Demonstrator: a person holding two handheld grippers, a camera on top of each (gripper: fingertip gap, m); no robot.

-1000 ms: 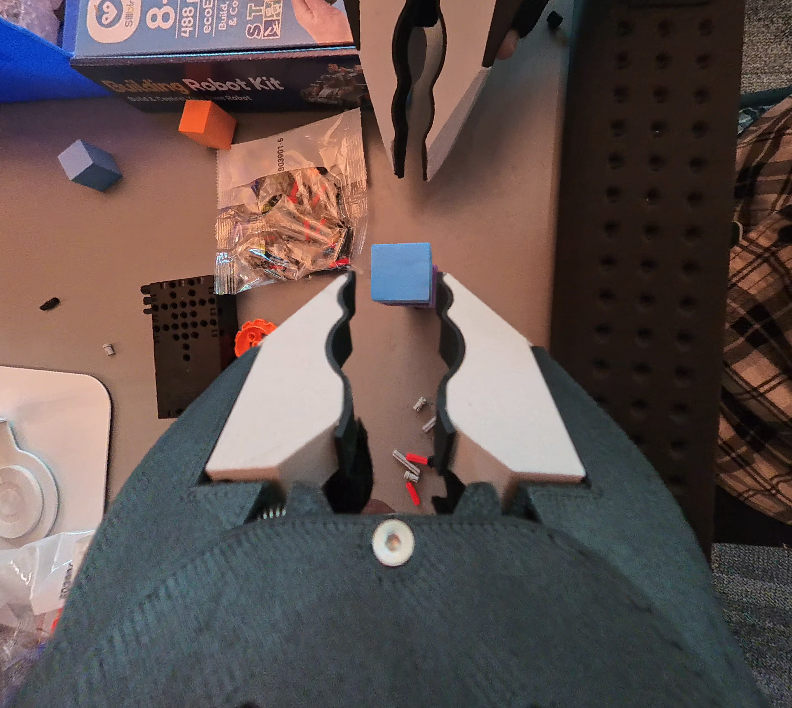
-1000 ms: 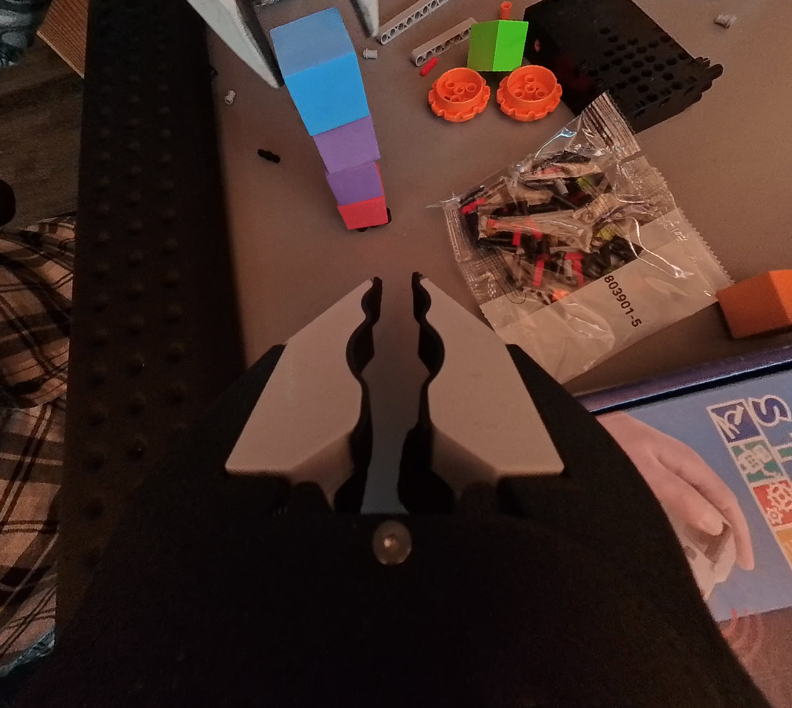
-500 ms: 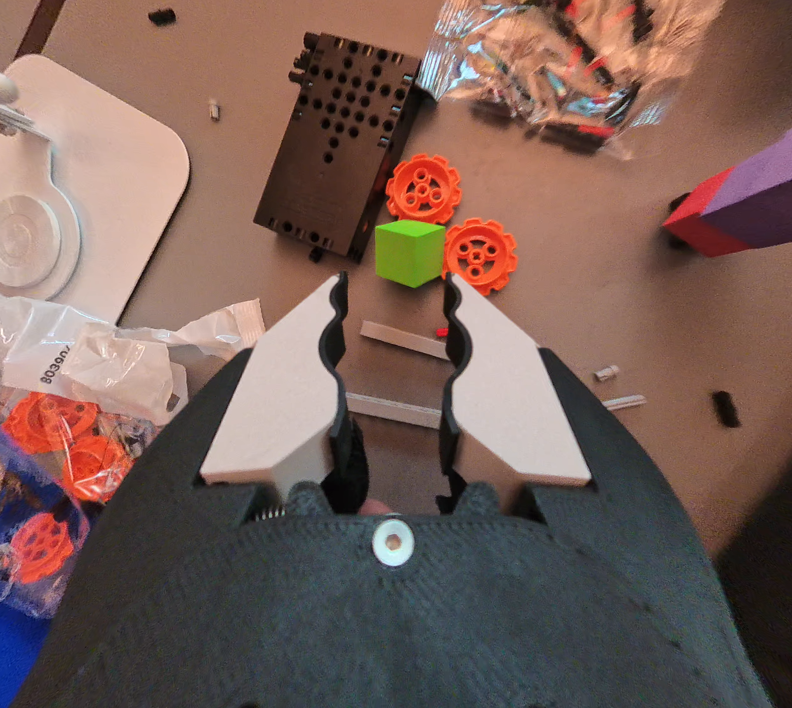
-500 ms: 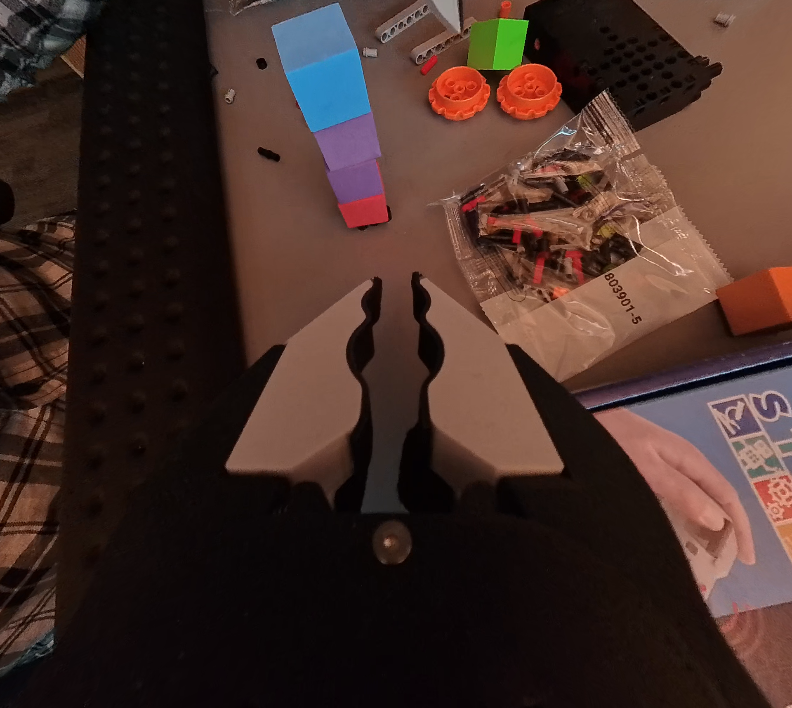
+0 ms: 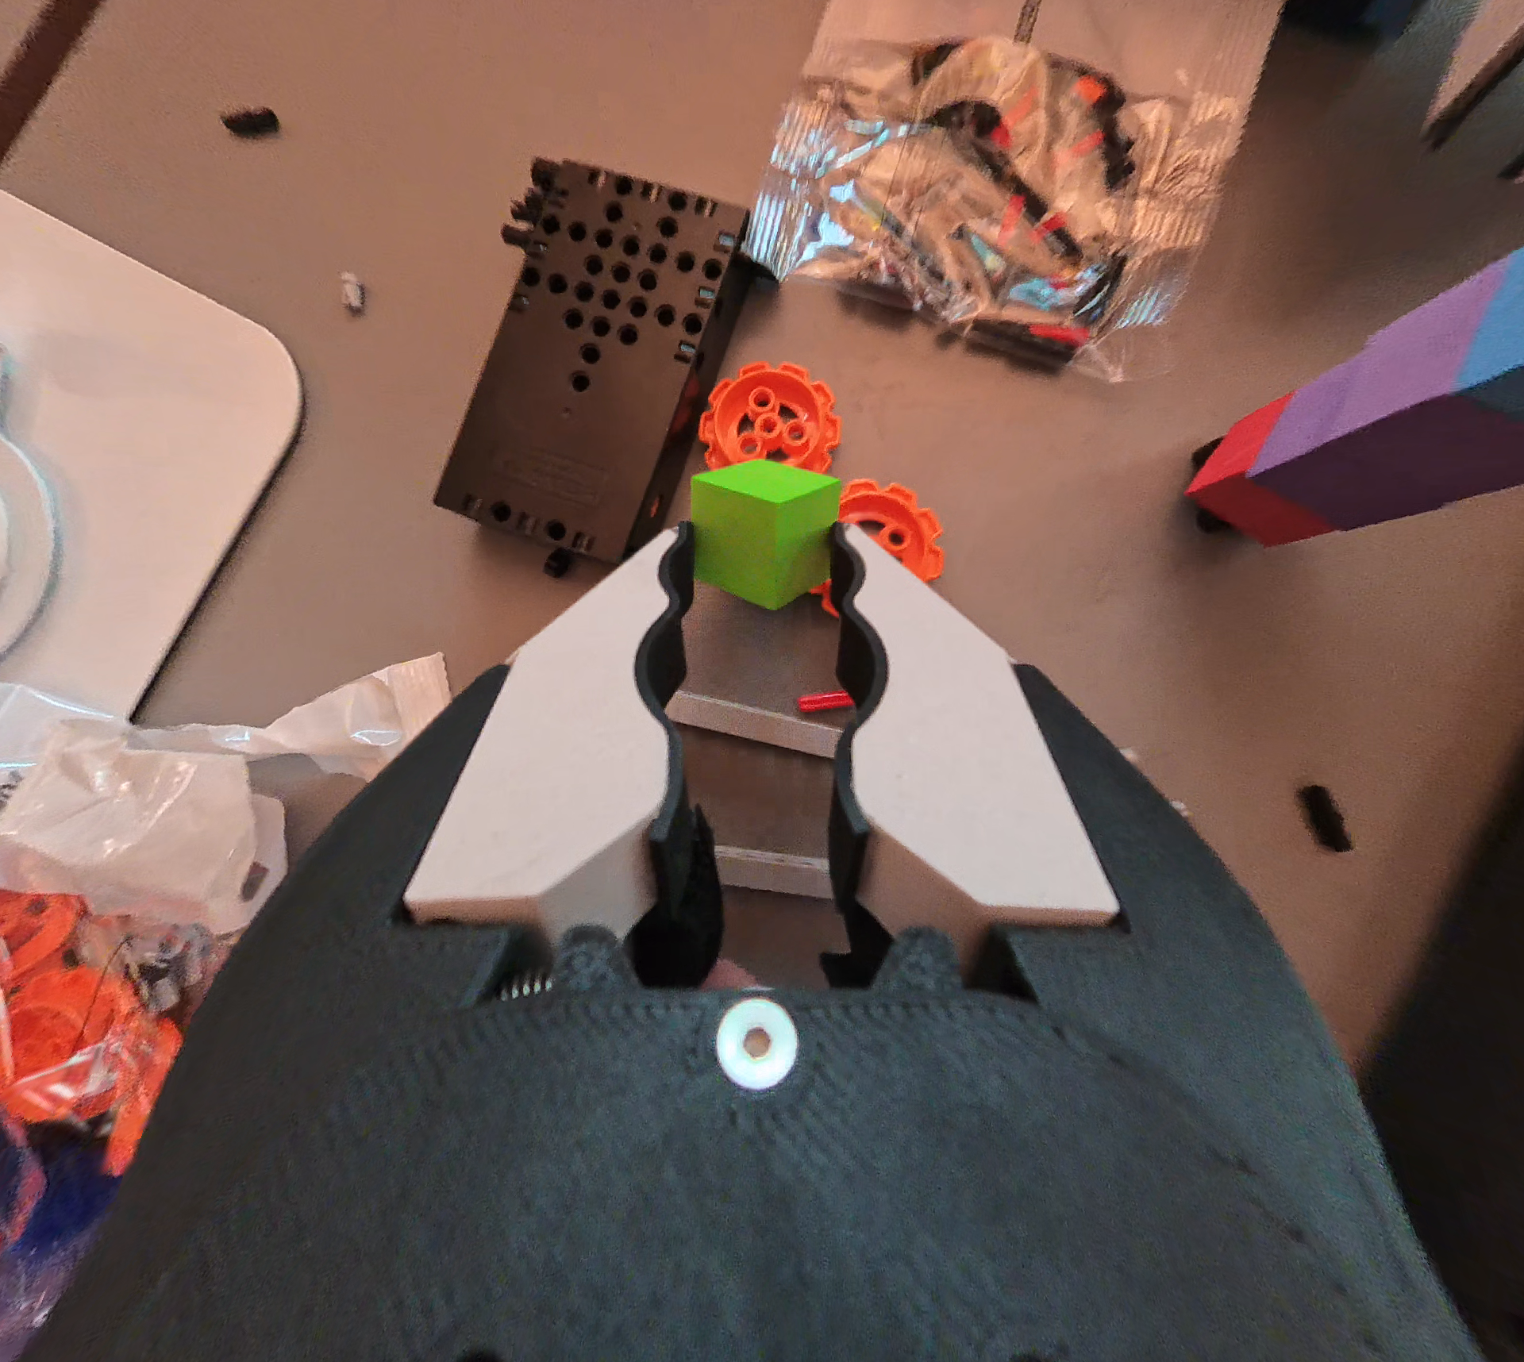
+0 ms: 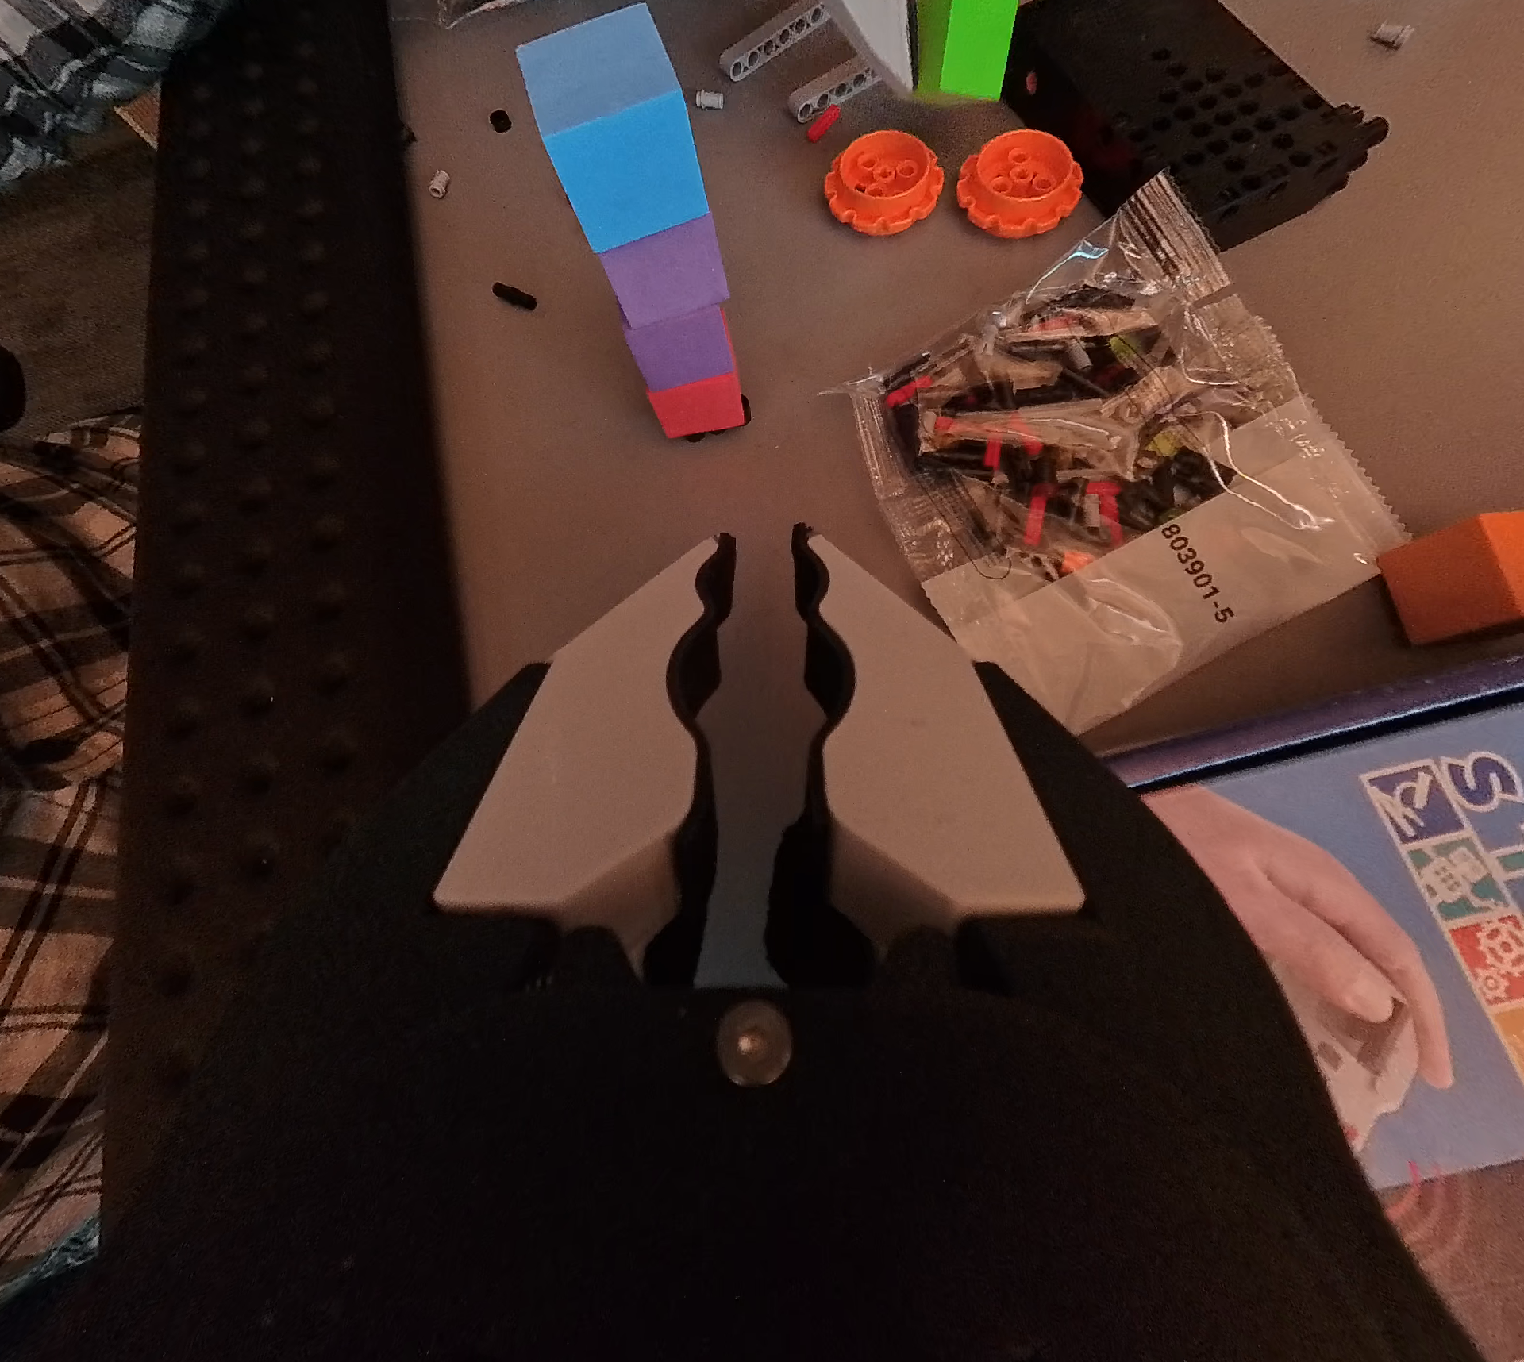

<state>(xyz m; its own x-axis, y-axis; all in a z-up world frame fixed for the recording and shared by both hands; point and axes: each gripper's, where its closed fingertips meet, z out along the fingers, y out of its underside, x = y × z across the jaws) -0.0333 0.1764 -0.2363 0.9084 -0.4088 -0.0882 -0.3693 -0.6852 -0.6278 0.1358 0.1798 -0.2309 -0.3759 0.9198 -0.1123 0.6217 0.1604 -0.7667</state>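
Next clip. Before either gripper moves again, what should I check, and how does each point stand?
1. Green cube between the left gripper's fingertips, both pads touching it: ok.
2. Cube lifted off the table: cannot tell.
3. Left gripper clear of the orange wheels: cannot tell; one sits right behind a finger.
4. Stack standing, nothing touching it: ok.
5. Right gripper empty, jaws slightly apart, short of the stack: ok.

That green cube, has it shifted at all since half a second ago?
Yes. The green cube sat on the table just behind the orange wheels; now it appears lifted away from them, between the left gripper's fingertips.
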